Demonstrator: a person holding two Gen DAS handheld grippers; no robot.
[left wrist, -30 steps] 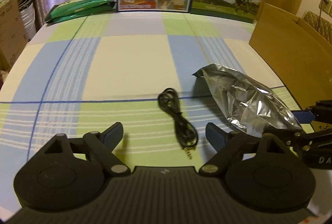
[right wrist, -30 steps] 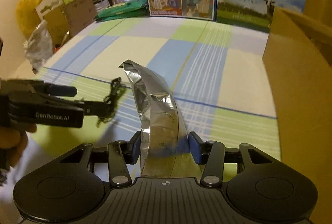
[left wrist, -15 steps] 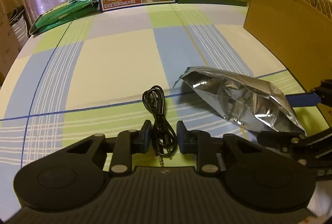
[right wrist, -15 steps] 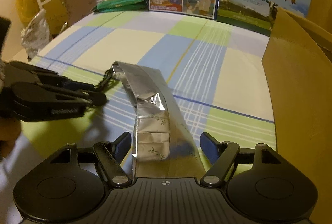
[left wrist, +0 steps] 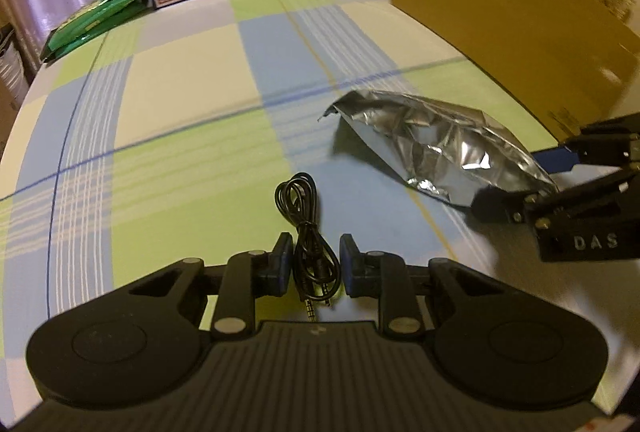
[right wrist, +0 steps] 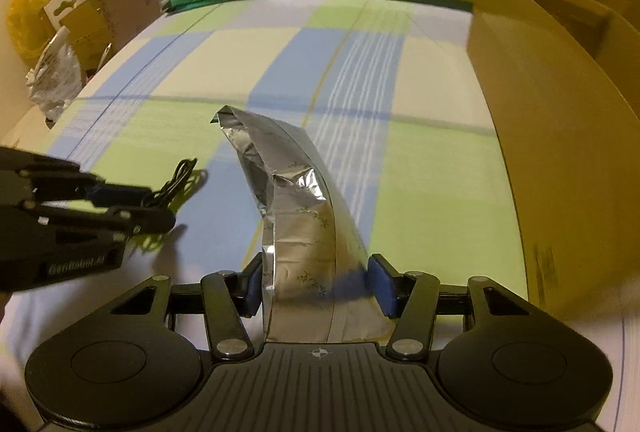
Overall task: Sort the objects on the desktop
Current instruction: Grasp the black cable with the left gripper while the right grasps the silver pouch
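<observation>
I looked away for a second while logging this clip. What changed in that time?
The left tool closed from wide open around the coiled black audio cable. The right tool briefly opened, then regripped the crumpled silver foil bag. The brown cardboard box and checked tablecloth stayed put.

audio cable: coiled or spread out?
Coiled. The black cable is bunched into a loose loop bundle with both plug ends together, lying between the left gripper fingers; whether they pinch it, cannot tell.
</observation>
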